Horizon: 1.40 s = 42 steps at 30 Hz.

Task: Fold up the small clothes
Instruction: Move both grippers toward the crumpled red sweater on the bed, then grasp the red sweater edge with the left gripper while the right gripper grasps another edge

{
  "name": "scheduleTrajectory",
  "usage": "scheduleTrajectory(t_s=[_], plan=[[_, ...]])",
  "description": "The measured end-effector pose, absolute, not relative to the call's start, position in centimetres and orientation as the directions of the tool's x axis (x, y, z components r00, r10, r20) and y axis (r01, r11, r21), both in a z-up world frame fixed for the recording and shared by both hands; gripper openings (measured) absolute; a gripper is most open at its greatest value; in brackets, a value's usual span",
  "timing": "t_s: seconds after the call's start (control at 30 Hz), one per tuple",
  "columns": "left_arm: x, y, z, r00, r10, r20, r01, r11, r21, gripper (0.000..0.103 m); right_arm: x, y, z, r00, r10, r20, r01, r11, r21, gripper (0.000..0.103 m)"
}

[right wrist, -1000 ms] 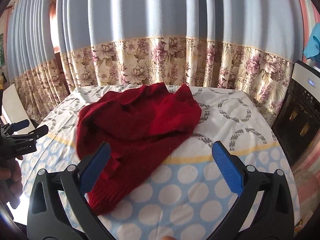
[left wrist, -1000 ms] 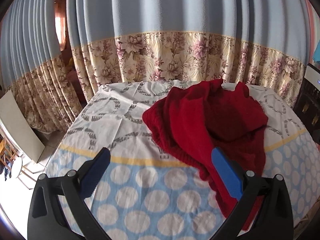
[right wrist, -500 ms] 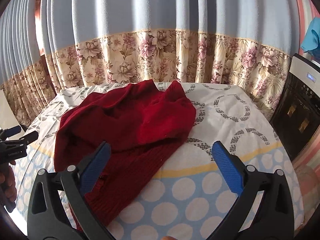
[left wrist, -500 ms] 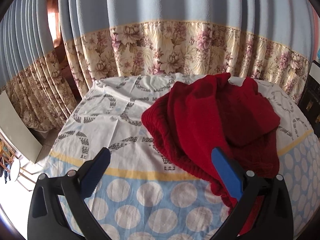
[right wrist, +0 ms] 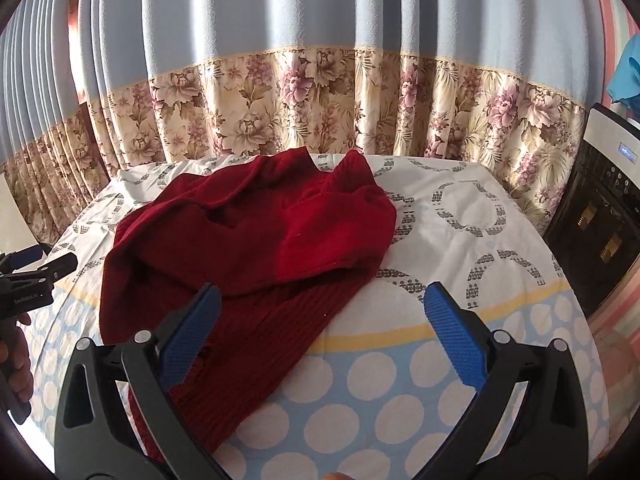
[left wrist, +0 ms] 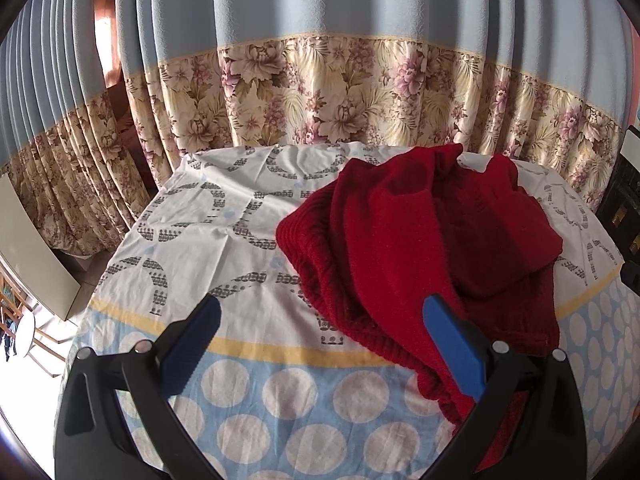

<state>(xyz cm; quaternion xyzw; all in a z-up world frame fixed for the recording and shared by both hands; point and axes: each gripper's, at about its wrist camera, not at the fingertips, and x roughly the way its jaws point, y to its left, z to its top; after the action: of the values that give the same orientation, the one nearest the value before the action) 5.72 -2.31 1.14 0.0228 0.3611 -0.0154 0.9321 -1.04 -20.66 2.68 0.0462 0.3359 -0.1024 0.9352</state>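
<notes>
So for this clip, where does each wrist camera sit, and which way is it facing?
Left wrist: rides the left gripper, above the table's near-left part, facing the floral curtain; red sweater ahead-right; both open blue-padded fingers show.
Right wrist: rides the right gripper, near-right part, same heading; sweater ahead-left, dark appliance at right; its open fingers show, plus the left gripper and holding hand at the left edge.
Shared: sweater, patterned tablecloth, curtain.

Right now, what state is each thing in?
red sweater: crumpled, unfolded, lying on the sheet
left claw: open, empty
right claw: open, empty
patterned sheet: spread flat, lightly creased
curtain: drawn shut
</notes>
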Motion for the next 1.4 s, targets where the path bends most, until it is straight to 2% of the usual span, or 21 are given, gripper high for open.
scheduleTrajectory(t_s=[0.93, 1.4], plan=[[6.8, -6.8, -0.5, 0.720, -0.073, -0.690, 0.131, 0.991, 0.031, 0.101, 0.7, -21.4, 1.1, 0.730, -0.140, -0.669, 0.210, 0.977, 0.024, 0.100], [7.9, -7.7, -2.2, 0.701, -0.050, -0.712, 0.109, 0.993, 0.037, 0.101, 2.4, -21.8, 0.1, 0.718, -0.123, -0.685, 0.190, 0.981, 0.024, 0.100]])
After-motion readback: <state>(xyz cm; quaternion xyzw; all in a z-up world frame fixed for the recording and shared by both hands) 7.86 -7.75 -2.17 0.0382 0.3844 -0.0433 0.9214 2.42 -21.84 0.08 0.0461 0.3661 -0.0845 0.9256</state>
